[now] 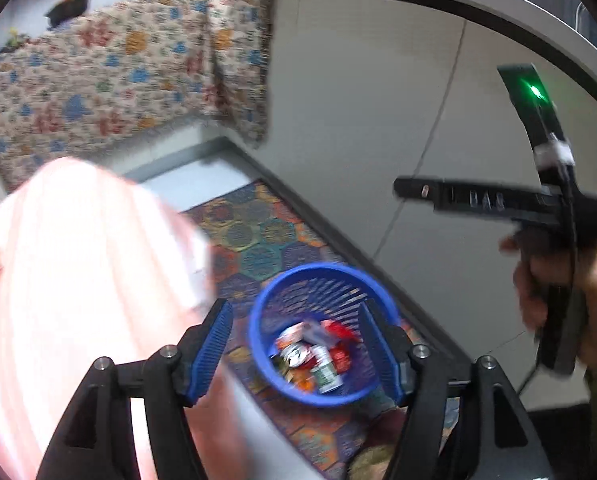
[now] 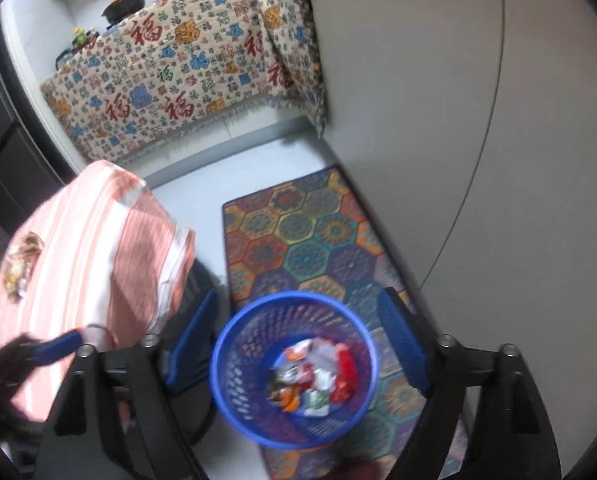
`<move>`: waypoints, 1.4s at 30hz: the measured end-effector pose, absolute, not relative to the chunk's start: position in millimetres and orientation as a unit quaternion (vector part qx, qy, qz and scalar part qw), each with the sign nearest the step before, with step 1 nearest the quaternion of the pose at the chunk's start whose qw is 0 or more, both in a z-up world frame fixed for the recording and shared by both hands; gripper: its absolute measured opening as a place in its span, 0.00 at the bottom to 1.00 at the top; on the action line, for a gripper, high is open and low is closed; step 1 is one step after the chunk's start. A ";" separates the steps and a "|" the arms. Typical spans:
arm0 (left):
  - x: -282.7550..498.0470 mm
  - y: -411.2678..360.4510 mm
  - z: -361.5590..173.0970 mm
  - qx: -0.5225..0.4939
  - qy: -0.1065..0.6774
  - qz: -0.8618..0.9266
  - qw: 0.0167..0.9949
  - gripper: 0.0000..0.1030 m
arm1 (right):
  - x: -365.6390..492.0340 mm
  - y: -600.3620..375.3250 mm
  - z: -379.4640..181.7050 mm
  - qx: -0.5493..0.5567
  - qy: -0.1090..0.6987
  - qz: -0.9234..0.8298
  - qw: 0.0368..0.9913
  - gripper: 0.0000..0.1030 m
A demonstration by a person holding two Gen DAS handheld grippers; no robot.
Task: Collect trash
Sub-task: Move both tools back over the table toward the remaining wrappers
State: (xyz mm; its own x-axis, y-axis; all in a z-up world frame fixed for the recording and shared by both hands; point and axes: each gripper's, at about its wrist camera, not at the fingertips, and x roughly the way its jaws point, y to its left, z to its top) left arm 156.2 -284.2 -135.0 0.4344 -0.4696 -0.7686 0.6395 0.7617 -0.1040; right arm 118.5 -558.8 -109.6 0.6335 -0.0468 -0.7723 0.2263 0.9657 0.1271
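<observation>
A blue mesh basket [image 1: 258,320] [image 2: 222,364] stands on the floor mat below both grippers. It holds several crumpled wrappers and a can [image 1: 318,356] [image 2: 318,380]. My left gripper [image 1: 298,352] is open above the basket, with nothing between its blue pads. My right gripper [image 2: 298,344] is open wide over the same basket and holds nothing. In the left wrist view the right gripper's black body [image 1: 558,208] shows at the right, held in a hand. More wrappers [image 2: 18,264] lie on the pink striped tablecloth.
A table under a pink striped cloth [image 1: 78,260] [image 2: 86,240] stands just left of the basket. A colourful hexagon mat [image 2: 310,240] covers the floor. A counter draped in patterned cloth [image 2: 170,92] with pans is beyond, and a grey panel [image 2: 418,120] runs along the right.
</observation>
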 end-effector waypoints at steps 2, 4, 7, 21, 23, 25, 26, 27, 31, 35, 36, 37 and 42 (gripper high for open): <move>150.6 -253.4 -134.8 0.102 0.421 -0.311 0.846 0.65 | 123.2 -539.7 -103.8 0.084 0.416 -0.073 0.903 0.86; 145.7 -214.6 -138.7 0.101 0.431 -0.283 0.851 0.65 | 129.0 -517.3 -98.9 0.063 0.411 -0.061 0.907 0.86; 141.2 -163.1 -141.5 0.100 0.441 -0.235 0.860 0.65 | 135.6 -469.1 -92.5 0.037 0.402 -0.020 0.915 0.86; 177.9 40.1 -146.6 0.013 0.448 -0.035 0.893 0.65 | 142.4 -209.6 -127.1 -0.088 0.402 0.225 0.883 0.86; 194.8 53.5 -151.9 -0.003 0.457 -0.034 0.889 0.65 | 144.6 -192.9 -135.9 -0.102 0.406 0.231 0.878 0.86; 212.6 61.0 -158.6 -0.017 0.470 -0.037 0.882 0.65 | 148.2 -181.6 -143.3 -0.109 0.409 0.233 0.875 0.86; 219.6 64.1 -161.5 -0.022 0.476 -0.040 0.878 0.65 | 150.1 -175.1 -144.6 -0.110 0.411 0.233 0.874 0.86; 227.0 65.3 -160.0 -0.017 0.465 -0.042 0.884 0.68 | 150.9 -171.6 -147.1 -0.110 0.415 0.233 0.873 0.86; 252.1 66.6 -165.9 -0.003 0.466 -0.055 0.883 0.75 | 152.1 -165.5 -153.7 -0.109 0.430 0.233 0.865 0.86; 272.1 72.9 -167.6 -0.017 0.458 -0.060 0.887 0.75 | 151.7 -169.7 -153.7 -0.101 0.436 0.235 0.863 0.88; 277.4 75.2 -167.2 -0.027 0.456 -0.065 0.887 0.75 | 152.6 -169.7 -153.4 -0.101 0.437 0.234 0.863 0.89; 281.6 76.9 -166.5 -0.036 0.454 -0.070 0.887 0.75 | 151.4 -169.8 -153.4 -0.101 0.437 0.235 0.862 0.90; 296.8 89.0 -165.0 -0.080 0.444 -0.080 0.889 0.75 | 149.3 -167.8 -153.7 -0.103 0.439 0.237 0.860 0.92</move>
State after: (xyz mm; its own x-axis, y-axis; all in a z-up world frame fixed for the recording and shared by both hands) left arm 296.8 89.0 -165.0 0.5925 -0.2140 -0.7766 0.0715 0.9742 -0.2139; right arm 149.3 -167.8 -153.7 0.5021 0.3173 -0.8045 -0.4989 0.8662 0.0303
